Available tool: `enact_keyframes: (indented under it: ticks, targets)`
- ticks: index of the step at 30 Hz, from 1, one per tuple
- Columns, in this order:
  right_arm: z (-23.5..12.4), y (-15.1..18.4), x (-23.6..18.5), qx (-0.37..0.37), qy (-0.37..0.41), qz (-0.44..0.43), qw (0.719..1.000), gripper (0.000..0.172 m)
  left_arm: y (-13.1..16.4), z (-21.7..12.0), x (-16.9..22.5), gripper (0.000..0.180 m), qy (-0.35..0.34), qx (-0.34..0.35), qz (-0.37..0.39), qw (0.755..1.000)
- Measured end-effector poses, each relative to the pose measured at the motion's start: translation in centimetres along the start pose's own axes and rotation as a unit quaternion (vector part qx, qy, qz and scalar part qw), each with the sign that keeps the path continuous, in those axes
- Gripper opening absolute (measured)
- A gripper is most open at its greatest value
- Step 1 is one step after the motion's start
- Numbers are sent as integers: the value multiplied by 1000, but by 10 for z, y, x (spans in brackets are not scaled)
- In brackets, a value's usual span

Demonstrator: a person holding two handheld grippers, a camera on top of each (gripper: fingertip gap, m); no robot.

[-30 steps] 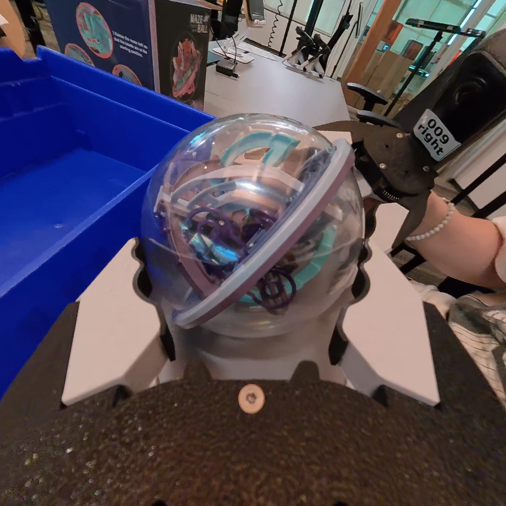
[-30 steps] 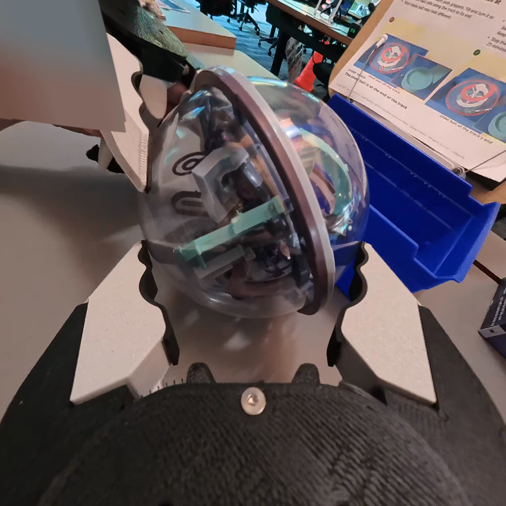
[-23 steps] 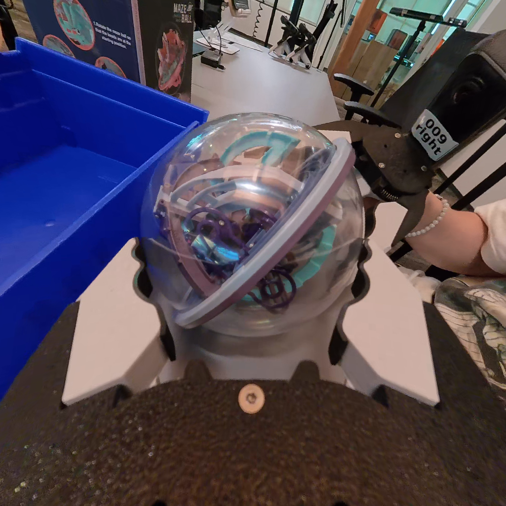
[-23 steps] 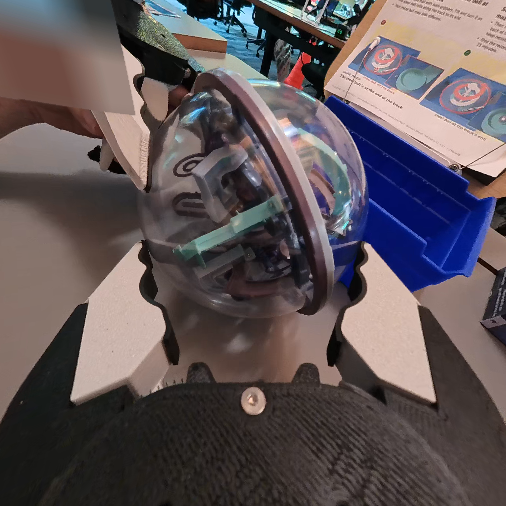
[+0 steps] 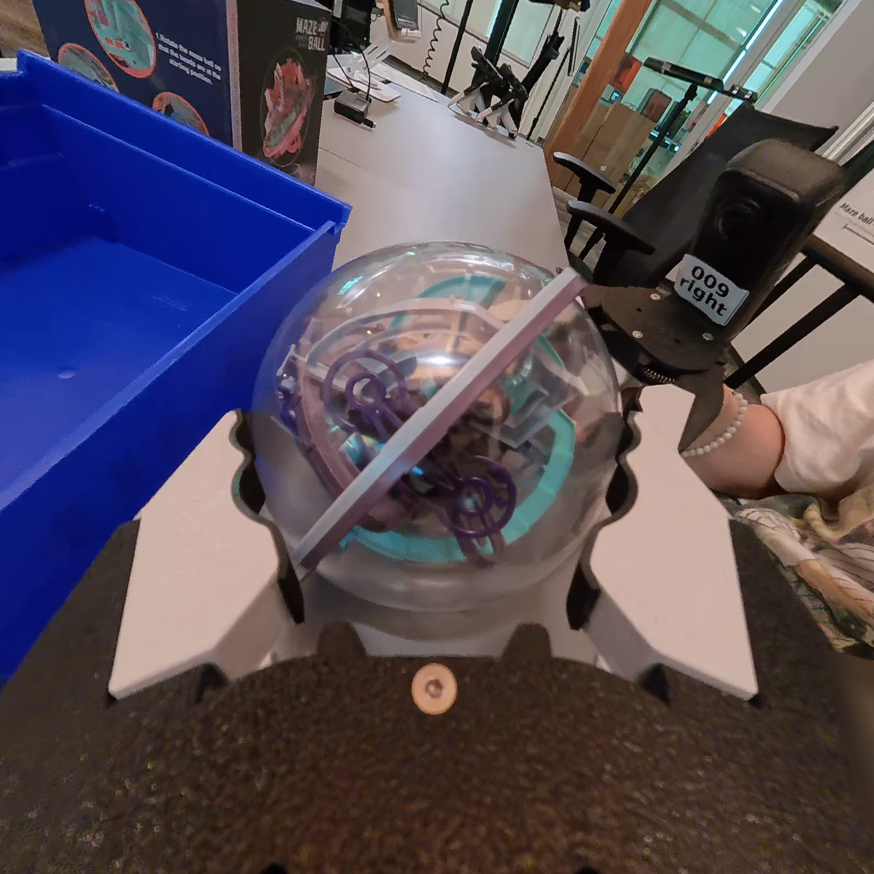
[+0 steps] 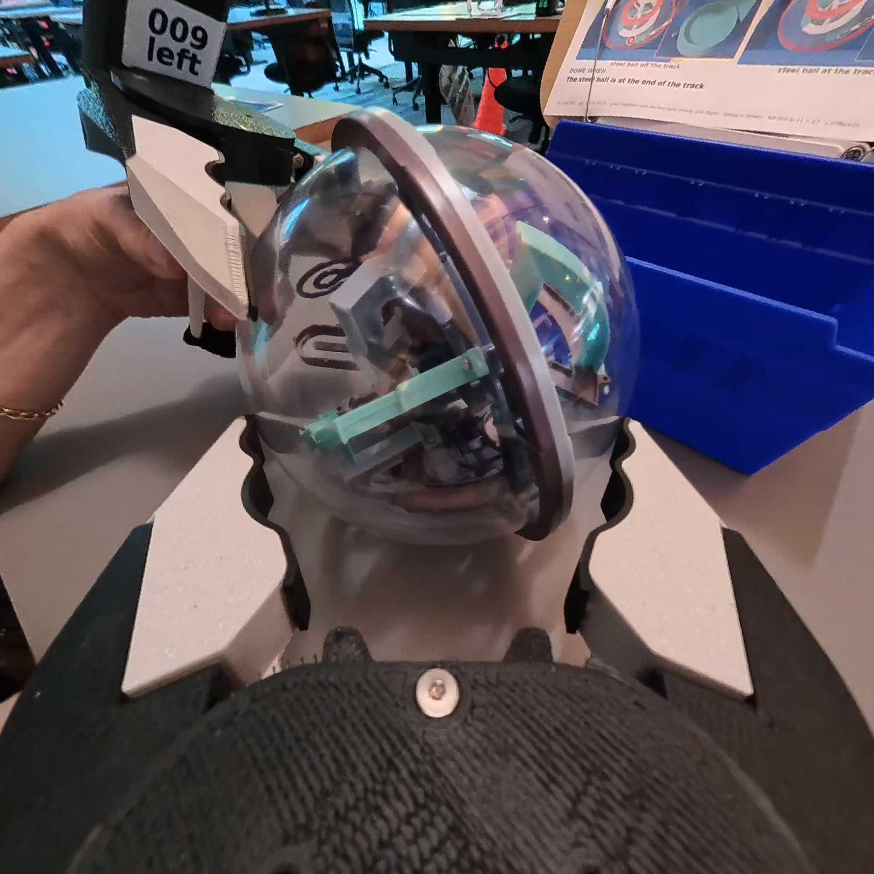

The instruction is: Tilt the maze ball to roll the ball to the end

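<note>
Maze ball (image 5: 435,425) tilted further — seam steeper, both grippers clamped.

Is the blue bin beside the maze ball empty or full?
Empty, as far as visible: the blue bin shows only its bare floor beside the maze ball; its far end is cropped.

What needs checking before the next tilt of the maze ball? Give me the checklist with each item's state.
1. Left gripper clamped on the maze ball: ok, both pads press the clear shell.
2. Right gripper clamped on the same sphere: ok, its pads press the sides.
3. Grippers clear of each other: ok, the left one's fingers sit on the far side of the ball from the right's.
4. Room beside the blue bin: not ok, the bin's corner stands close to the sphere.
5. Steel ball's place on the track: cannot tell, tracks and glare hide it.
6. Table beyond the sphere: ok, nothing stands near it.
</note>
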State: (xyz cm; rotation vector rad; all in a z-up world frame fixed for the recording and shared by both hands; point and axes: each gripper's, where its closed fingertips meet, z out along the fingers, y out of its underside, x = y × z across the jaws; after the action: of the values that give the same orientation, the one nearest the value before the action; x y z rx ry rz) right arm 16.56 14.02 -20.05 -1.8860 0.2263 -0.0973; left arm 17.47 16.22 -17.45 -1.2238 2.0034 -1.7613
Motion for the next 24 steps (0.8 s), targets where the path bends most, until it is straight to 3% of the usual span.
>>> enact_keyframes:
  ticks: [1, 24]
  targets:
    - [1, 0, -1, 2, 0, 3, 1000, 141, 0, -1, 0, 145, 1, 2, -3, 1000]
    - [7, -4, -9, -6, 0, 55, 998, 141, -4, -9, -5, 145, 13, 22, -39, 999]
